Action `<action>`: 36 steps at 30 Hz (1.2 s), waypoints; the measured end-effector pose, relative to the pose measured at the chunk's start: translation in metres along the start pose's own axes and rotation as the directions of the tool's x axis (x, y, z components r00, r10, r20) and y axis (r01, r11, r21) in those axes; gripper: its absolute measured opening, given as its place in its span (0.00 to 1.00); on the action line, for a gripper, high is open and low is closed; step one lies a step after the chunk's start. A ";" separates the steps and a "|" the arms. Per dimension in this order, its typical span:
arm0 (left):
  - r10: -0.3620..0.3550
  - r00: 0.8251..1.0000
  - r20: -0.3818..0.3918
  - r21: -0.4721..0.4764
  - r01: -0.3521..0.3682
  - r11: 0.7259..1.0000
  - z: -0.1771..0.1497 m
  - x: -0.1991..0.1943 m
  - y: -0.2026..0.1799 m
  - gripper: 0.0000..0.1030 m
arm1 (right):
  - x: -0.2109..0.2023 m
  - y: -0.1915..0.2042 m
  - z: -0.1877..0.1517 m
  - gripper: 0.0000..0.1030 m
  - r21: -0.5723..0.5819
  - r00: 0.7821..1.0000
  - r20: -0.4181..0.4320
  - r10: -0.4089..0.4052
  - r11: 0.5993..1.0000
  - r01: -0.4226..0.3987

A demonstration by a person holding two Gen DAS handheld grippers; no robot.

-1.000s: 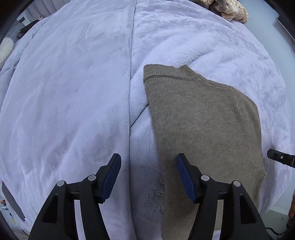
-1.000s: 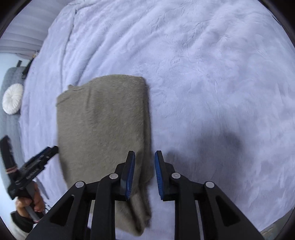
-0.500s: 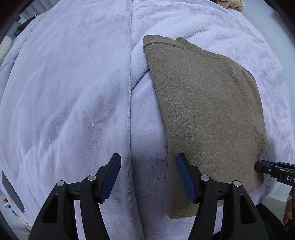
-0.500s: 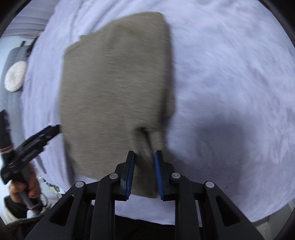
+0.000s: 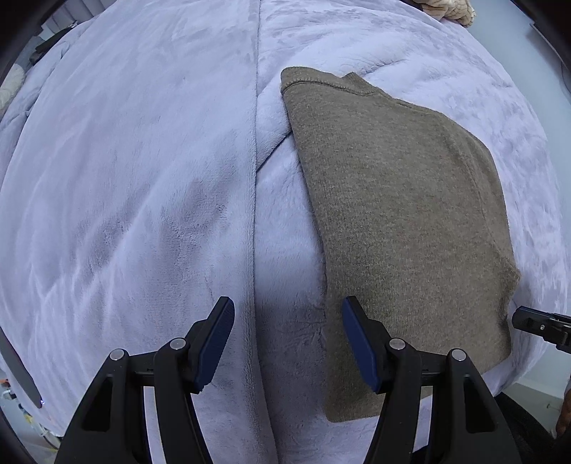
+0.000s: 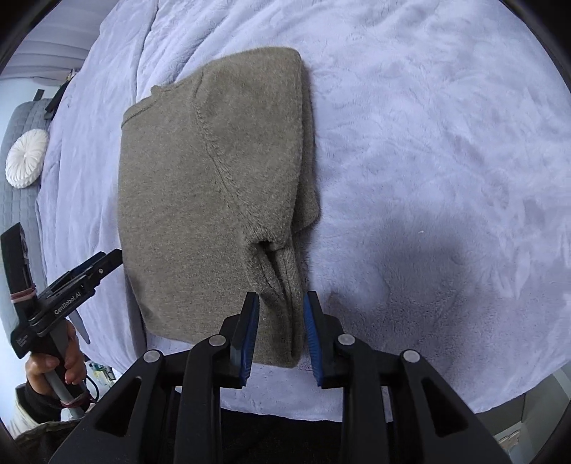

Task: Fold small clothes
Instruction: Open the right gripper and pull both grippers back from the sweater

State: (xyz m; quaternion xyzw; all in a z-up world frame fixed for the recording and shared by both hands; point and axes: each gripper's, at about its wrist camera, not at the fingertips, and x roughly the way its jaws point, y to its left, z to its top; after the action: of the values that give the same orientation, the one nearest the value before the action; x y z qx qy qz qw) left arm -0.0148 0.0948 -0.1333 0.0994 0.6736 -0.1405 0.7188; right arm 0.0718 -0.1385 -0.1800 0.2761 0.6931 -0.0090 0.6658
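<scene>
While my right tool [image 6: 280,328] parts its blue pads, a bunched fold of the taupe knit sweater [image 6: 214,185] stands between them, not visibly pinched. I find the sweater folded into a narrow panel, flat on the lavender plush blanket [image 6: 428,142] near the bed's edge. My left tool [image 5: 287,339] hangs released above the blanket, empty, beside the sweater's left edge.

You have a bed under a plush lavender blanket [image 6: 446,150] ahead of both grippers, with a straight seam [image 5: 254,178] running away between the left gripper's fingers. Far to the left of your right gripper, a round white cushion [image 6: 26,159] rests on grey quilted upholstery [image 6: 18,207]. A pale wall [image 5: 499,21] rises beyond the bed.
</scene>
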 end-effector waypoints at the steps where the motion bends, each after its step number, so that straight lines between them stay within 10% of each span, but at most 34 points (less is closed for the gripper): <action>1: -0.002 1.000 0.000 -0.005 0.002 1.000 0.000 0.000 0.000 0.62 | 0.000 0.006 0.006 0.30 0.002 1.000 0.004 -0.002 1.000 0.002; 36: -0.052 0.998 0.044 0.059 0.050 0.997 0.013 -0.040 -0.022 0.62 | -0.054 0.016 -0.003 0.61 0.044 0.985 0.137 -0.100 0.995 0.095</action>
State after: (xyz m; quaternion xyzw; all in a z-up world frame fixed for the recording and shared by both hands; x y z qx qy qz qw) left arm -0.0122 0.0723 -0.0918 0.0997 0.6552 -0.1806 0.7267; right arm 0.0730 -0.1435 -0.1237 0.2529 0.6573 -0.0736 0.7061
